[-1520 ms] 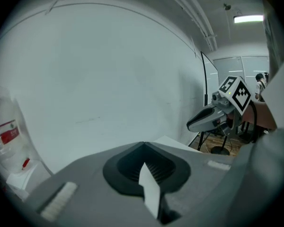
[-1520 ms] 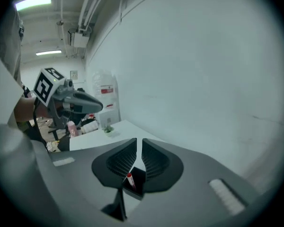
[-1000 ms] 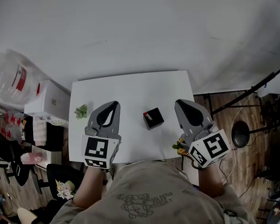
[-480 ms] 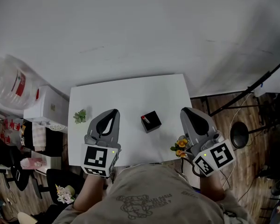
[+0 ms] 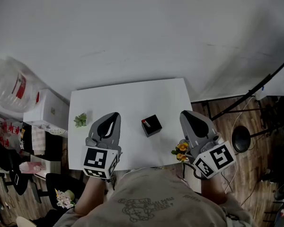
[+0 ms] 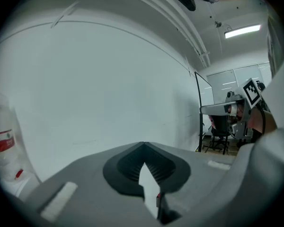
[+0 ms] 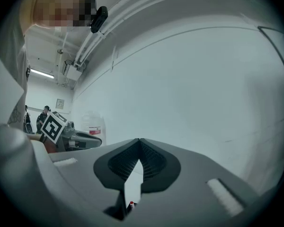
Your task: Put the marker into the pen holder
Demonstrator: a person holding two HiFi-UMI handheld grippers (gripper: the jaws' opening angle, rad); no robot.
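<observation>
Reviewer: Marker (image 5: 145,122) location?

Operator: It reads to me as standing in the pen holder (image 5: 152,126), red end up, at the holder's left corner. The holder sits mid-way across the white table (image 5: 132,91), between my 2 grippers. From that I judge the task done, or nearly.

Reviewer: Tool state?

Operator: Left gripper (image 5: 115,115) has its jaws pressed tip to tip with nothing in them. Its own view shows only a sliver of table through the slot behind the tips. Right gripper (image 5: 184,113) is the same, jaws together and empty. Each is held off to 1 side of the holder, apart from it and not touching. My guess is that this is a parked pose, so nothing knocks the holder over.

Reviewer: Anything hidden or unclear?

Operator: Plenty.
- The marker's body is inside the holder and only the red tip shows, so I can't tell how deep it sits or whether it leans.
- In both gripper views the holder is just a dark scrap with a red dot at the bottom of the slot, mostly blocked by the jaws.
- The near table edge is covered by my torso and the 2 marker cubes.
- Yellow flowers (image 5: 181,148) by the right gripper are partly behind it, and I can't tell if they're on the table or beside it.
- A small green plant (image 5: 80,120) sits at the table's left edge.
- Off the table on the left, a water jug (image 5: 9,82) and a white box (image 5: 47,110) are blurry.
</observation>
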